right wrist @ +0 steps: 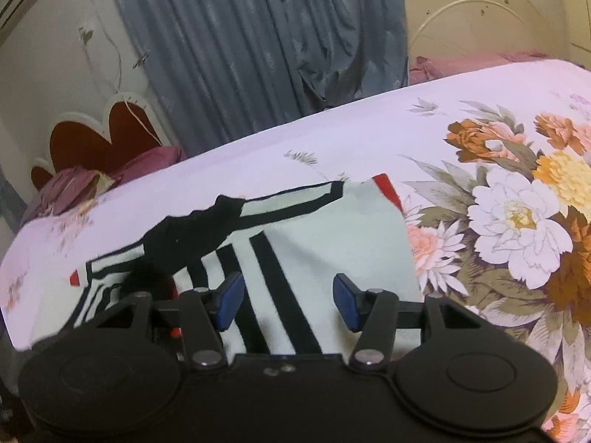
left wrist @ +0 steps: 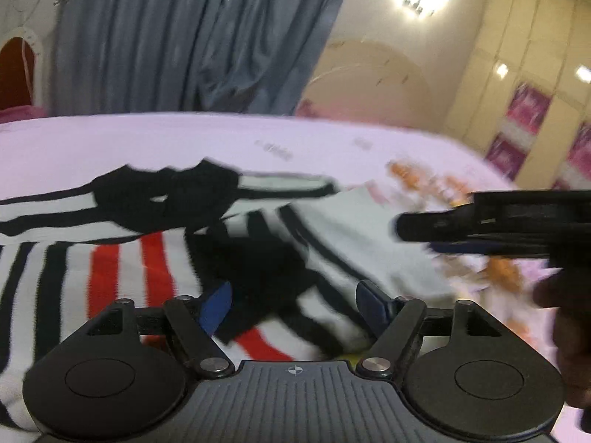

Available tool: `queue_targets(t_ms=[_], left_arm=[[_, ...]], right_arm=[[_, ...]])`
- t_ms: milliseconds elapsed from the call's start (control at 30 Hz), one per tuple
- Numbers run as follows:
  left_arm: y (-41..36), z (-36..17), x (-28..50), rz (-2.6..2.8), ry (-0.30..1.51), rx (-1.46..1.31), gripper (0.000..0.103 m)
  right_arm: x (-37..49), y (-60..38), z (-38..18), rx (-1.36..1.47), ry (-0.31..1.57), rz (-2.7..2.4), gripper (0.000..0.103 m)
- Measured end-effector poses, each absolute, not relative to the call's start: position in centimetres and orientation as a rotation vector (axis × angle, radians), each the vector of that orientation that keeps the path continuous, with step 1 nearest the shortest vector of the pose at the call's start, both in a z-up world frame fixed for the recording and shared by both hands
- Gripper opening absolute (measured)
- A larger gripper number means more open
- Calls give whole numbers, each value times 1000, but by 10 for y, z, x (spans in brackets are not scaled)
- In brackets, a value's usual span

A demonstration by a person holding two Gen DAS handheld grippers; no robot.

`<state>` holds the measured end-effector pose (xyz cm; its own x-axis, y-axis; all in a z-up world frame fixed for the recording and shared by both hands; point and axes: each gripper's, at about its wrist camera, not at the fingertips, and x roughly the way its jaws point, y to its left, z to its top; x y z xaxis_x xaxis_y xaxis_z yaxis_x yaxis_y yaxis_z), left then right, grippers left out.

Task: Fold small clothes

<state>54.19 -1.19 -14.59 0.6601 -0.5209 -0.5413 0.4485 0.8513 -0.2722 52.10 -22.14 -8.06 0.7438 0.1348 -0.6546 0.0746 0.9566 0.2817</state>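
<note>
Both claws spread and empty above a half-folded striped shirt on the bed.

The left claw [left wrist: 295, 306] and right claw [right wrist: 288, 301] hang open with nothing between their pads; the shirt [right wrist: 332, 229] lies across the lower middle of both views on the flowered bedsheet [right wrist: 517, 199]. The folded flap looks loose and may spring back or slide, and its black collar [left wrist: 166, 195] is bunched, so a careless pinch could catch several layers. In the left view the right claw juts in from the right edge, near enough to collide. A grey curtain [right wrist: 258, 37] hangs behind, clear of the work.
</note>
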Motion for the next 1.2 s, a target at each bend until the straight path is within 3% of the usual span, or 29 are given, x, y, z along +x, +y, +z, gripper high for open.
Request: queue_targets(t_ms=[300, 400, 467, 533, 633, 700, 800, 967, 1033, 1200], left_arm=[[109, -127, 507, -140, 578, -183, 72], [142, -133, 510, -39, 612, -190, 52], [157, -140, 513, -7, 629, -202, 43], [161, -153, 521, -1, 664, -193, 41], [157, -158, 523, -4, 673, -163, 38], [153, -156, 521, -22, 655, -149, 38], [150, -167, 525, -33, 695, -104, 37], [154, -163, 530, -67, 715, -79, 37], [160, -157, 536, -87, 721, -95, 37], [181, -153, 587, -93, 741, -126, 37]], right_arm=[[545, -182, -102, 270, 805, 173, 53], [560, -176, -121, 284, 862, 167, 53], [564, -168, -127, 264, 865, 183, 43], [565, -160, -130, 226, 874, 210, 20], [561, -151, -127, 151, 852, 214, 7], [555, -153, -117, 125, 804, 199, 5], [546, -160, -101, 99, 745, 178, 4], [558, -158, -128, 67, 869, 163, 7], [560, -161, -124, 92, 858, 149, 16], [575, -162, -121, 97, 824, 133, 19]])
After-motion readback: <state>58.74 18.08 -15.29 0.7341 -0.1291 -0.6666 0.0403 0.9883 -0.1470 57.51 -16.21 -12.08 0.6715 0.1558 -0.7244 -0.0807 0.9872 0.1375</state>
